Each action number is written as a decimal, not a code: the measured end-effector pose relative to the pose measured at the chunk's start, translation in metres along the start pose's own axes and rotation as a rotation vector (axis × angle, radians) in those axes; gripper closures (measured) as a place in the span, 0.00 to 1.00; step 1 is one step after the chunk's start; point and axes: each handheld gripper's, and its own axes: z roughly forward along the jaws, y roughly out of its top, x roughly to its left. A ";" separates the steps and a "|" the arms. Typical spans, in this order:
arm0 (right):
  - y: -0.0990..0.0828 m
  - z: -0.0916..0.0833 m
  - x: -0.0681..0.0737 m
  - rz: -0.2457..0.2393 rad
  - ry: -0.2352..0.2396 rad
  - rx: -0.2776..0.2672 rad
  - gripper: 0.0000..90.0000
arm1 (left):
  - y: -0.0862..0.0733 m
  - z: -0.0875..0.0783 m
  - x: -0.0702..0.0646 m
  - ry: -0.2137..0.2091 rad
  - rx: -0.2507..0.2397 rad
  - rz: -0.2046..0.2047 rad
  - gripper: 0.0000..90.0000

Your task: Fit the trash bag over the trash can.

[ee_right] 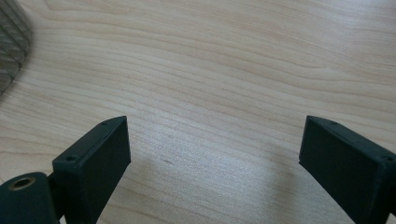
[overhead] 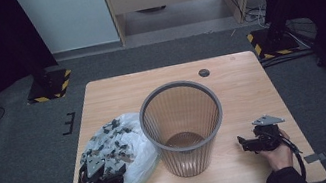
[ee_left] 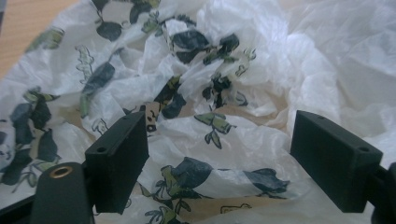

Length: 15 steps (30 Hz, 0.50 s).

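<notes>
A crumpled white plastic bag (overhead: 131, 140) printed with dark leaves lies on the left part of the wooden table (overhead: 246, 87). My left gripper (overhead: 107, 166) sits over the bag's near edge. In the left gripper view it (ee_left: 222, 133) stands open, with folds of the bag (ee_left: 224, 70) bulging under and between the jaws but not pinched. A grey ribbed wastebasket (overhead: 187, 162) stands upright mid-table, empty inside. My right gripper (overhead: 243, 143) rests low to the basket's right, pointing left. In the right gripper view it (ee_right: 215, 137) is open over bare wood.
The basket's wall (ee_right: 10, 44) shows at the top left of the right gripper view. A dark round grommet (overhead: 204, 72) sits near the table's far edge. Two stands with yellow-black striped bases (overhead: 51, 86) (overhead: 272, 44) flank the table on the carpet.
</notes>
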 end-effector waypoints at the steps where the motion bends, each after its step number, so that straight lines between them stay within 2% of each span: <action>1: 0.000 0.001 0.000 0.000 0.000 0.005 0.10 | -0.001 0.003 0.001 0.002 0.017 -0.003 0.20; 5: 0.000 0.005 0.001 -0.006 -0.005 0.025 0.10 | -0.002 0.015 0.003 0.007 0.076 -0.007 0.21; 9: -0.002 0.005 0.002 -0.009 -0.006 0.037 0.10 | -0.001 0.023 0.002 0.018 0.106 0.001 0.23; 15: -0.003 0.006 -0.001 -0.001 -0.005 0.040 0.10 | 0.002 0.036 0.005 0.028 0.155 -0.024 0.36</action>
